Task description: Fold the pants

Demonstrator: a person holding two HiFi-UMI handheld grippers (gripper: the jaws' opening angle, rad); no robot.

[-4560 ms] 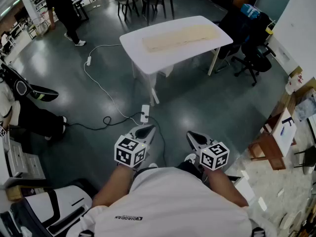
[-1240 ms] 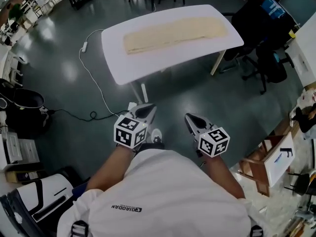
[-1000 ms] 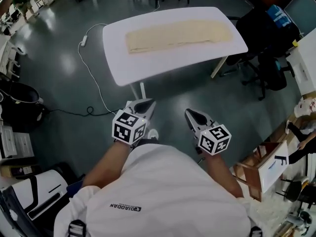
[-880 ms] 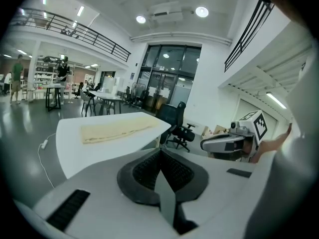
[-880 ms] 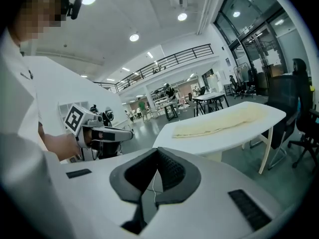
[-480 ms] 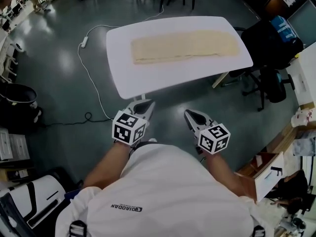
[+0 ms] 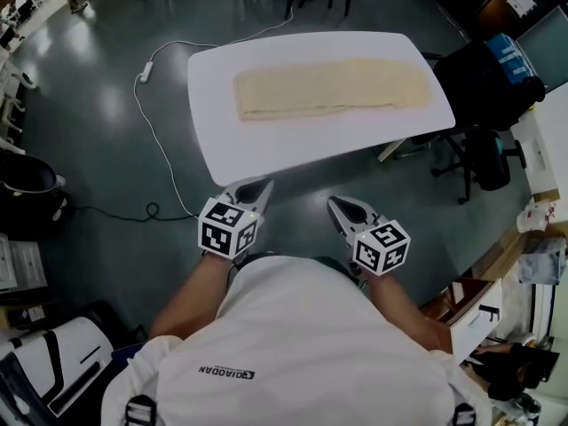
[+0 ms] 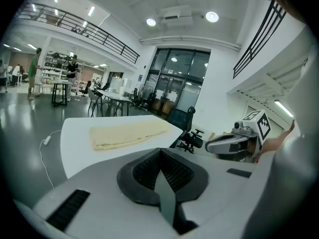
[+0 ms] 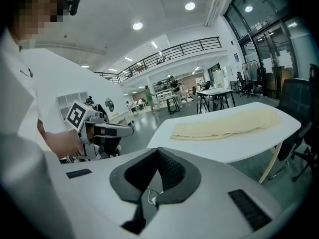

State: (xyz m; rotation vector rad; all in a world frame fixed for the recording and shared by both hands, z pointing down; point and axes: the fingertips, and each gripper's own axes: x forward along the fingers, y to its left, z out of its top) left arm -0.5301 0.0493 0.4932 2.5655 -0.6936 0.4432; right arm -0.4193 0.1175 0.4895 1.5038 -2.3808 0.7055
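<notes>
The cream pants (image 7: 333, 87) lie flat in a long strip across the white table (image 7: 266, 149). Both grippers hang in front of the person's chest, short of the table's near edge and touching nothing. My left gripper (image 7: 260, 185) is shut and empty; in its own view the pads meet at the tip (image 8: 160, 151), with the pants (image 8: 127, 133) ahead on the table (image 8: 75, 143). My right gripper (image 7: 334, 202) also looks shut and empty, its tip (image 9: 157, 151) pointing toward the pants (image 9: 224, 123). Each gripper shows in the other's view: the right one (image 8: 227, 144), the left one (image 9: 117, 129).
Dark office chairs (image 7: 484, 87) stand by the table's right end. A white cable with a power strip (image 7: 142, 78) runs over the grey floor at the left. Wooden furniture (image 7: 470, 300) sits at the right, a white-and-black machine (image 7: 53, 362) at the lower left.
The table with the pants has drawn nearer and lower in the head view as the person walks toward it. Both grippers stay shut, side by side.
</notes>
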